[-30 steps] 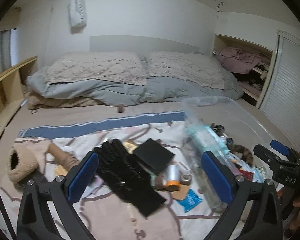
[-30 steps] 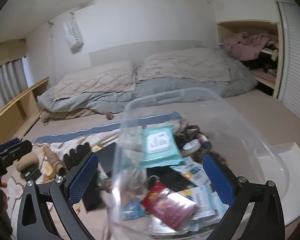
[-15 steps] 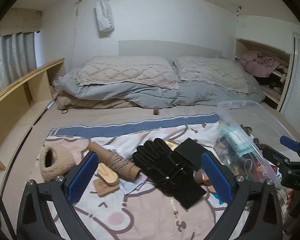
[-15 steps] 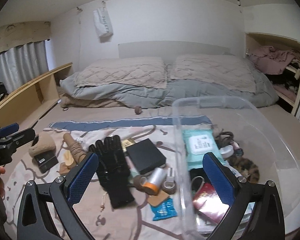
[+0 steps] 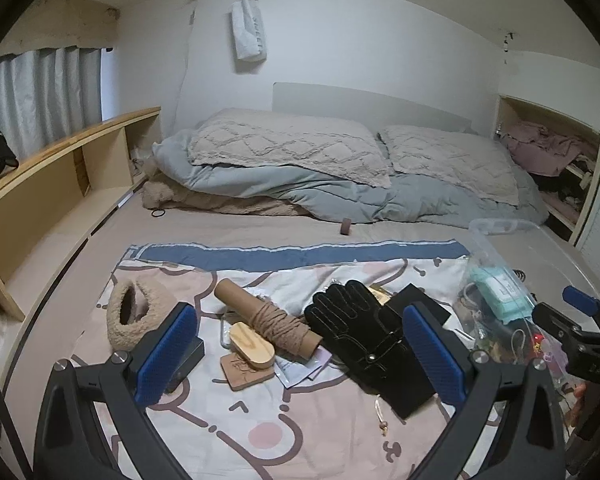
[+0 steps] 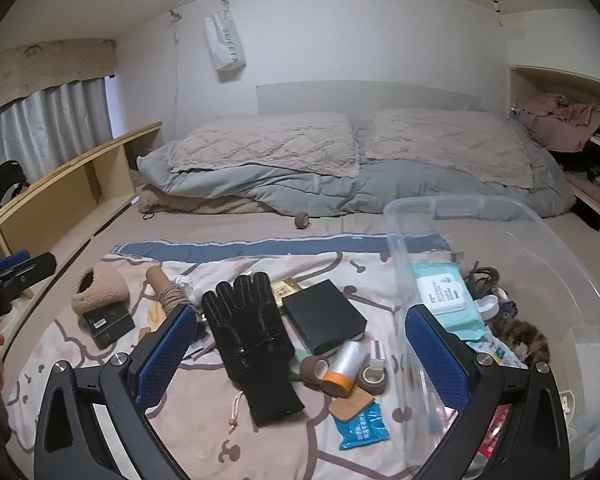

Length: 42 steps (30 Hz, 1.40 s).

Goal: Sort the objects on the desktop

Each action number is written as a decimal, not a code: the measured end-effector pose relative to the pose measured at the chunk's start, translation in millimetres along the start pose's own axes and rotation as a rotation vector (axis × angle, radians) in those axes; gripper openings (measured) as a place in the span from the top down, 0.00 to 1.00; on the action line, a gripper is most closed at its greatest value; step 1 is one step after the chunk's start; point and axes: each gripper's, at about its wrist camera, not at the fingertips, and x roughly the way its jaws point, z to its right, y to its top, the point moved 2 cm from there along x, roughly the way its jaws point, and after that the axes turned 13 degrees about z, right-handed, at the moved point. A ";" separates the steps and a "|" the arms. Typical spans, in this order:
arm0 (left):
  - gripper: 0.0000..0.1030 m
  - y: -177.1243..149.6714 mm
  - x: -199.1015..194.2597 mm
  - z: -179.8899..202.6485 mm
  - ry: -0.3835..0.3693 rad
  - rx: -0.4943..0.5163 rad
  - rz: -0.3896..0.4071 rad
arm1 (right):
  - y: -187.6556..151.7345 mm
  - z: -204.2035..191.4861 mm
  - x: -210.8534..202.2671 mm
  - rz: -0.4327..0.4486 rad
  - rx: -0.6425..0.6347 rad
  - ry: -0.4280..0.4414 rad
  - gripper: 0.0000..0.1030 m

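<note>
Loose items lie on a pink cartoon-print blanket (image 5: 228, 428). In the left wrist view my left gripper (image 5: 300, 354) is open and empty above a black glove (image 5: 360, 328), a twine-wrapped cardboard tube (image 5: 268, 322) and a wooden piece (image 5: 252, 346). My right gripper (image 6: 300, 352) is open and empty too, over the glove (image 6: 252, 336), a black box (image 6: 324, 322), tape rolls (image 6: 316, 368) and a silver cylinder with an orange end (image 6: 342, 368). A clear plastic bin (image 6: 456, 204) at the right holds a teal wipes pack (image 6: 444, 296) and several small things.
A fuzzy beige pouch (image 6: 98, 288) and a small black device (image 6: 108, 324) lie at the blanket's left. A blue packet (image 6: 360, 426) lies near the bin. Pillows and a grey duvet (image 5: 340, 192) fill the bed's far end. A wooden shelf (image 5: 60, 168) runs along the left.
Both grippers have pulled back and swung left, so the bin now sits at the right of each view and more of the blanket shows. Nothing was picked up.
</note>
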 end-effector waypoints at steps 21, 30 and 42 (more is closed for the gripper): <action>0.00 -35.5 38.0 -142.7 0.296 -0.042 -0.073 | -28.3 -47.7 74.0 -0.103 -0.045 0.084 0.00; 0.01 -66.3 62.8 -190.2 0.379 -0.067 -0.154 | -51.5 -100.3 113.3 -0.167 -0.051 0.182 0.00; 0.39 -79.8 108.8 -152.4 0.294 0.011 -0.181 | -84.6 -162.3 172.5 -0.345 -0.060 0.279 0.60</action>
